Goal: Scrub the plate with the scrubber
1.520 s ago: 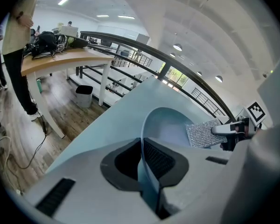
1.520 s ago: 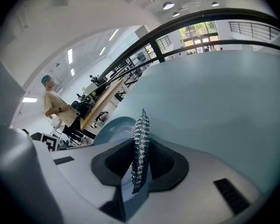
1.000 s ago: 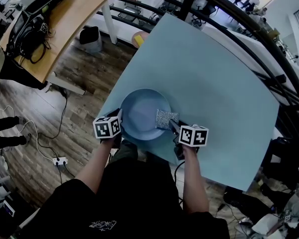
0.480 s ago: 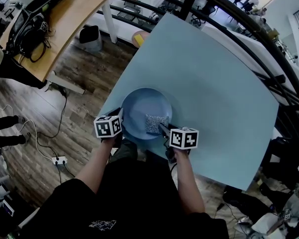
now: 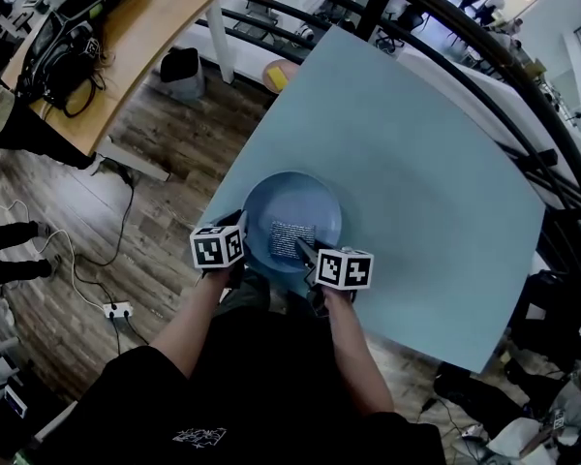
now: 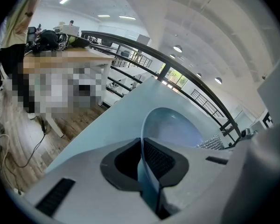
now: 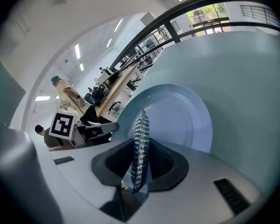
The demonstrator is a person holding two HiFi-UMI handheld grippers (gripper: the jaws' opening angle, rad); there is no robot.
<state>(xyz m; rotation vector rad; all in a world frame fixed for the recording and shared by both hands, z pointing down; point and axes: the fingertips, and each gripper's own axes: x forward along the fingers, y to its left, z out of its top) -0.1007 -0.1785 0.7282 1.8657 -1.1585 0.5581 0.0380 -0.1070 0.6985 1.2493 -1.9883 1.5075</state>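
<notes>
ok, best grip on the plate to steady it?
The thin rim of the plate, near-left, coming in from the table edge: the lip fits between the fingers, as the left gripper shows, leaving the middle free for the scrubber.

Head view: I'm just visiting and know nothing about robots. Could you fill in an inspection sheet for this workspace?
Surface: light blue table, bare around the plate.
Job's things: blue plate near the table's edge; metallic scrubber on it.
Clutter: nothing seen.
Grippers: left gripper shut on the plate's rim; right gripper shut on the scrubber.
Cables: cable and power strip on the floor.
Surroundings: wooden desk, black railing, wood floor.
</notes>
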